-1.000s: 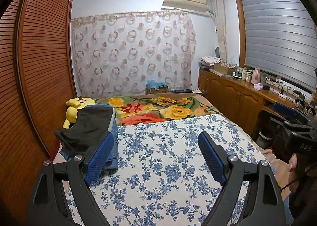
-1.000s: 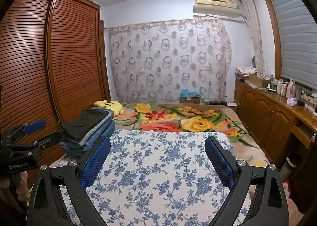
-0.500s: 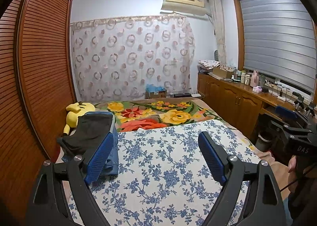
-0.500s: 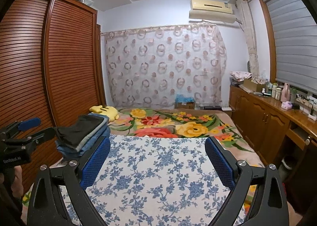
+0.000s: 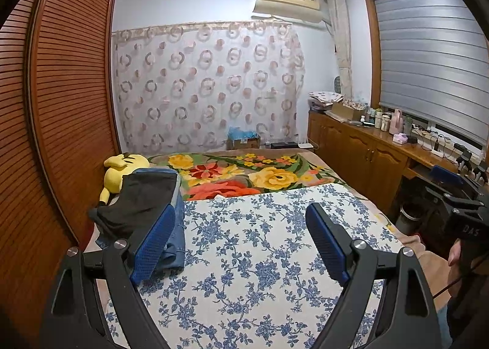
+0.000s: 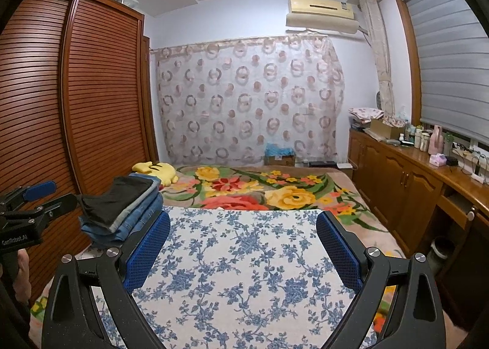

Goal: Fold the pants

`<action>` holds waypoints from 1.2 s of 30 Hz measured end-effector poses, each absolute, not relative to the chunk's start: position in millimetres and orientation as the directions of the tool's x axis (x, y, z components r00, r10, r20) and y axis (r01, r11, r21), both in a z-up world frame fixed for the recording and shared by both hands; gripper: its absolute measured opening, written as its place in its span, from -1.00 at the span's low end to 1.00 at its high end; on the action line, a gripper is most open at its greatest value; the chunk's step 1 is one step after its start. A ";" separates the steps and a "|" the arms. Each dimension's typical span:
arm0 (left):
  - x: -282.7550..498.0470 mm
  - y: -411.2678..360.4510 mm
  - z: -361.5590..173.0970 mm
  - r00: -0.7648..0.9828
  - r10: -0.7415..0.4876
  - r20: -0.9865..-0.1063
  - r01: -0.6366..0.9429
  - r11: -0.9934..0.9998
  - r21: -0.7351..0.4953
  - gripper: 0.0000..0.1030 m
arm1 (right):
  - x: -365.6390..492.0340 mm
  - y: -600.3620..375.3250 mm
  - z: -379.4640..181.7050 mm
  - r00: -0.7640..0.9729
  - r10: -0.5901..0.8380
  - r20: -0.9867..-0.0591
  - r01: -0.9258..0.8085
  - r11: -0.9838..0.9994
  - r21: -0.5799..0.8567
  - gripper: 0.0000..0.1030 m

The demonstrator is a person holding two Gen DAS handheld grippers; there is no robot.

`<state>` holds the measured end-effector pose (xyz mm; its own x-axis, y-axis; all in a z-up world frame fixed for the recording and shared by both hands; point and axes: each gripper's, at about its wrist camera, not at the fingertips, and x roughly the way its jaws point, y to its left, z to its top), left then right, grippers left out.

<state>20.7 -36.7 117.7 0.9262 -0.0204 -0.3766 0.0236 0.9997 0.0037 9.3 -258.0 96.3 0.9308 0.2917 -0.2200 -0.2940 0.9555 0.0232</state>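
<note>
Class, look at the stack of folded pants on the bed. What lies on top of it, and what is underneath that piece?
A dark, nearly black garment tops the stack of folded pants. Below it a grey layer, then blue denim edges show. How many pairs there are stays hidden, as do their covered upper faces.

Folded pants stack (image 6: 122,208) beside spread fingers (image 6: 146,252)

Folded pants stack (image 5: 143,205) lies on the bed (image 5: 244,251) at nine o'clock; plush toy (image 5: 119,170) behind it; cabinets (image 5: 360,159) at three o'clock.
</note>
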 end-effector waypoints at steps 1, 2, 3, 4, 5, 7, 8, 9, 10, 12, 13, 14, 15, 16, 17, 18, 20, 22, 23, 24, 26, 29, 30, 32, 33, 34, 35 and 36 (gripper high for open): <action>20.8 -36.8 117.1 0.926 -0.022 -0.377 0.024 1.000 0.003 0.70 | 8.3 -257.4 96.9 0.930 0.293 -0.221 -0.295 0.955 0.023 0.88; 20.8 -36.9 116.8 0.926 -0.022 -0.378 0.025 1.000 0.002 0.70 | 9.0 -256.7 96.7 0.930 0.293 -0.221 -0.295 0.955 0.023 0.88; 20.9 -36.3 117.5 0.925 -0.023 -0.378 0.025 1.000 0.001 0.70 | 9.4 -257.1 96.9 0.930 0.293 -0.222 -0.295 0.955 0.023 0.88; 20.8 -36.4 117.7 0.925 -0.024 -0.379 0.026 1.000 0.001 0.70 | 9.4 -257.0 96.9 0.930 0.293 -0.221 -0.296 0.955 0.022 0.88; 21.1 -35.3 116.7 0.925 -0.023 -0.379 0.025 1.000 0.002 0.70 | 9.8 -256.4 97.0 0.930 0.293 -0.221 -0.296 0.955 0.022 0.88; 21.0 -35.0 117.0 0.925 -0.023 -0.379 0.026 1.000 0.001 0.70 | 9.0 -258.8 96.5 0.930 0.294 -0.221 -0.297 0.955 0.022 0.88; 21.0 -35.1 116.8 0.925 -0.023 -0.378 0.026 1.000 0.002 0.70 | 9.3 -258.6 96.6 0.930 0.295 -0.221 -0.297 0.955 0.022 0.88; 21.0 -35.2 116.8 0.925 -0.023 -0.378 0.025 1.000 0.001 0.70 | 8.8 -258.6 96.4 0.930 0.294 -0.221 -0.297 0.955 0.022 0.88; 21.1 -35.0 117.1 0.926 -0.023 -0.378 0.026 1.000 0.002 0.70 | 8.8 -258.5 96.3 0.930 0.294 -0.222 -0.296 0.955 0.022 0.88; 21.1 -34.9 117.1 0.926 -0.022 -0.378 0.025 1.000 0.002 0.70 | 8.5 -259.5 96.2 0.929 0.295 -0.222 -0.298 0.954 0.022 0.88; 21.1 -35.0 117.1 0.925 -0.023 -0.378 0.025 1.000 0.002 0.70 | 8.4 -259.4 96.2 0.929 0.295 -0.222 -0.298 0.954 0.022 0.88; 21.2 -35.0 116.9 0.925 -0.023 -0.378 0.025 1.000 0.002 0.70 | 8.4 -259.3 96.3 0.929 0.295 -0.222 -0.298 0.954 0.022 0.88; 21.2 -35.0 116.8 0.925 -0.023 -0.379 0.025 1.000 0.001 0.70 | 8.3 -259.3 96.3 0.930 0.294 -0.221 -0.297 0.955 0.022 0.88; 21.2 -34.8 117.1 0.925 -0.023 -0.379 0.026 1.000 0.001 0.70 | 8.5 -259.3 96.4 0.929 0.295 -0.221 -0.298 0.954 0.023 0.88; 21.2 -35.0 116.9 0.925 -0.023 -0.379 0.025 1.000 0.002 0.70 | 8.5 -259.3 96.3 0.929 0.295 -0.221 -0.298 0.954 0.022 0.88; 21.4 -34.5 117.5 0.925 -0.022 -0.379 0.025 1.000 0.002 0.70 | 8.5 -259.1 96.4 0.930 0.294 -0.221 -0.297 0.955 0.022 0.88; 21.1 -34.9 116.9 0.925 -0.024 -0.379 0.027 1.000 0.001 0.70 | 8.6 -259.0 96.4 0.929 0.295 -0.222 -0.298 0.954 0.021 0.88; 21.2 -34.8 117.2 0.925 -0.023 -0.378 0.026 1.000 0.001 0.70 | 8.3 -259.2 96.2 0.929 0.295 -0.222 -0.298 0.954 0.021 0.88; 21.4 -34.6 117.4 0.925 -0.024 -0.379 0.026 1.000 0.001 0.70 | 8.4 -259.4 96.3 0.929 0.296 -0.221 -0.299 0.954 0.021 0.89; 21.2 -34.9 117.0 0.925 -0.023 -0.379 0.026 1.000 0.001 0.70 | 8.5 -259.8 96.1 0.929 0.297 -0.221 -0.300 0.954 0.021 0.89; 21.2 -34.9 117.0 0.925 -0.023 -0.378 0.025 1.000 0.001 0.70 | 9.0 -259.7 96.0 0.928 0.298 -0.222 -0.301 0.953 0.020 0.89; 21.3 -34.9 117.1 0.925 -0.023 -0.379 0.025 1.000 0.002 0.70 | 8.9 -259.9 95.6 0.928 0.299 -0.222 -0.302 0.953 0.020 0.89; 21.3 -34.8 117.1 0.925 -0.023 -0.379 0.025 1.000 0.001 0.70 | 8.8 -260.5 94.7 0.928 0.299 -0.223 -0.303 0.953 0.020 0.89; 21.3 -34.9 117.3 0.925 -0.022 -0.378 0.025 1.000 0.002 0.70 | 9.1 -260.7 94.6 0.927 0.300 -0.223 -0.304 0.953 0.020 0.89; 21.3 -34.7 117.2 0.925 -0.022 -0.379 0.025 1.000 0.002 0.70 | 9.3 -260.9 94.7 0.927 0.300 -0.223 -0.303 0.953 0.020 0.89; 21.4 -34.5 117.5 0.925 -0.022 -0.379 0.025 1.000 0.001 0.70 | 9.7 -261.0 94.8 0.927 0.300 -0.223 -0.304 0.952 0.020 0.89; 21.3 -34.6 117.3 0.925 -0.023 -0.379 0.025 1.000 0.001 0.70 | 9.8 -261.0 94.8 0.927 0.300 -0.224 -0.304 0.952 0.019 0.89; 21.3 -34.4 117.5 0.925 -0.023 -0.379 0.025 1.000 0.001 0.70 | 10.0 -261.2 95.0 0.927 0.302 -0.224 -0.305 0.952 0.020 0.89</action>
